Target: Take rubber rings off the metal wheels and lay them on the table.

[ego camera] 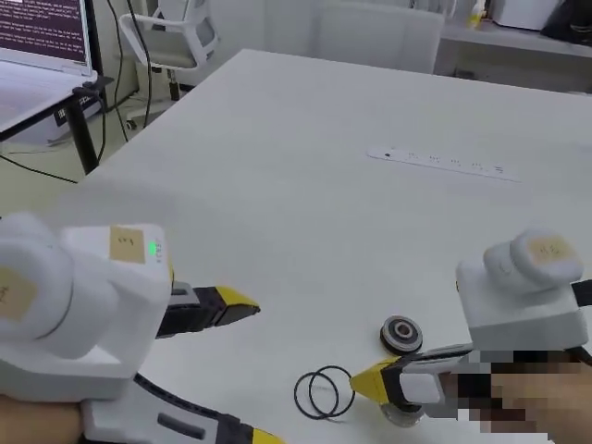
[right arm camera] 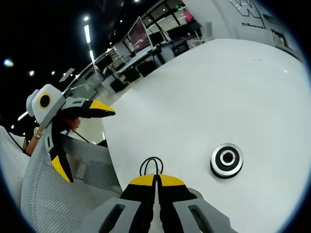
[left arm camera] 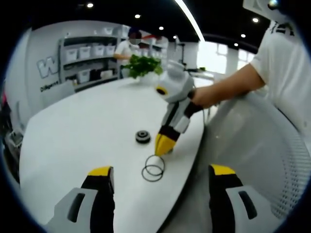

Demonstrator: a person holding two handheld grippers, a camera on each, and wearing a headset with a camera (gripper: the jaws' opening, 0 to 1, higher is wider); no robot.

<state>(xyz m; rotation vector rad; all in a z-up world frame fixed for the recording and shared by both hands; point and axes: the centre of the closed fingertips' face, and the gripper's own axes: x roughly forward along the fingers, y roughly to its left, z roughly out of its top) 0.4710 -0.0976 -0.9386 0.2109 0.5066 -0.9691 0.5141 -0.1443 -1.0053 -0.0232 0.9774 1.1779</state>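
Spread wide over the near edge of the bench, the left hand-held gripper stands farther off, while the right hand-held gripper, pressed together empty, has the metal wheel just beyond its tips, two rubber rings beside them.

The white table lies bare across the middle and upper left of the head view, open to any pass. Toward the upper right a flat power strip lies in the way. Obstacles crowd the lower middle: two overlapping rubber rings, a metal wheel near them to the upper right, and the right gripper, jaws closed, its tip just beside the rings. Bare table separates the wide-open left gripper, at lower left, from the rings.
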